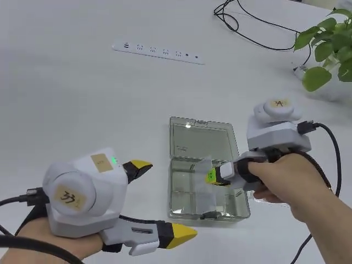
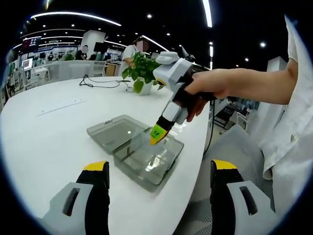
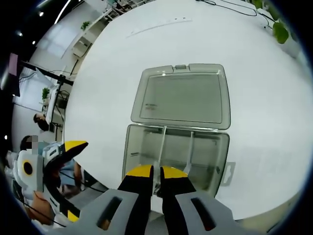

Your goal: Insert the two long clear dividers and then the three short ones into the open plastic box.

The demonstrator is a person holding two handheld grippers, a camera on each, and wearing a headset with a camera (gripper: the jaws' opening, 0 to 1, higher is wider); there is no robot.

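The open clear plastic box (image 1: pixel 181 212) lies on the white table with its lid (image 1: pixel 201 137) folded flat behind it. Two clear dividers (image 3: pixel 162 142) stand in the base, running from the hinge toward the front. My right gripper (image 1: pixel 213 176) hovers over the middle of the base, shut on a thin clear divider (image 1: pixel 202 166) that reaches down into the box; the same divider (image 3: pixel 156 172) sits between the yellow tips of the right gripper (image 3: pixel 156 171). My left gripper (image 1: pixel 162 201) stands open, left of the box, holding nothing. From the left gripper (image 2: pixel 159 169), the box (image 2: pixel 142 166) lies ahead.
A white power strip (image 1: pixel 158 52) lies at the back of the table. Black cables (image 1: pixel 247 25) and a green plant (image 1: pixel 327 44) sit at the back right. A small clear piece (image 3: pixel 227 174) lies by the box's right wall. A person stands beyond the plant (image 2: pixel 142 71).
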